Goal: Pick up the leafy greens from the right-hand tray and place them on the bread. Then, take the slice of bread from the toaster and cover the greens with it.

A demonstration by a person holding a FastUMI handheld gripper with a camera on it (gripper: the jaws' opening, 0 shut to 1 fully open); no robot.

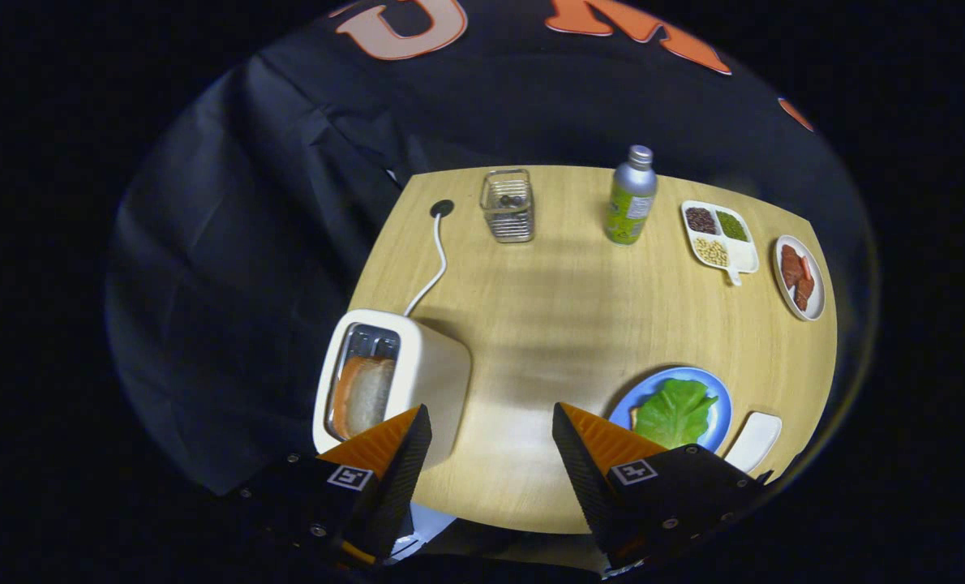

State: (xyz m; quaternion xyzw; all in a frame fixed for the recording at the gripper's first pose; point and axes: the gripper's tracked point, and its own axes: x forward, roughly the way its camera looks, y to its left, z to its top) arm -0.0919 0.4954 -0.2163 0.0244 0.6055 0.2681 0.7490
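My gripper (pixel 491 434) hangs open above the near part of the wooden table (pixel 563 316), with nothing between its fingers. Just ahead of the left finger stands a white toaster (pixel 418 381) with a slice of bread (pixel 366 393) upright in its slot. Beside the right finger lies a blue plate (pixel 722 410); a green lettuce leaf (pixel 675 412) rests on it and covers a bread slice whose corner (pixel 633 417) peeks out at the leaf's left. A small white tray (pixel 755 440) sits to the right of the plate.
At the far side stand a wire basket (pixel 508 205) and a metal bottle (pixel 631 197). A white divided dish (pixel 719 235) of beans and a plate of red meat slices (pixel 799 277) lie far right. The toaster's white cord (pixel 434 264) runs to a hole in the table.
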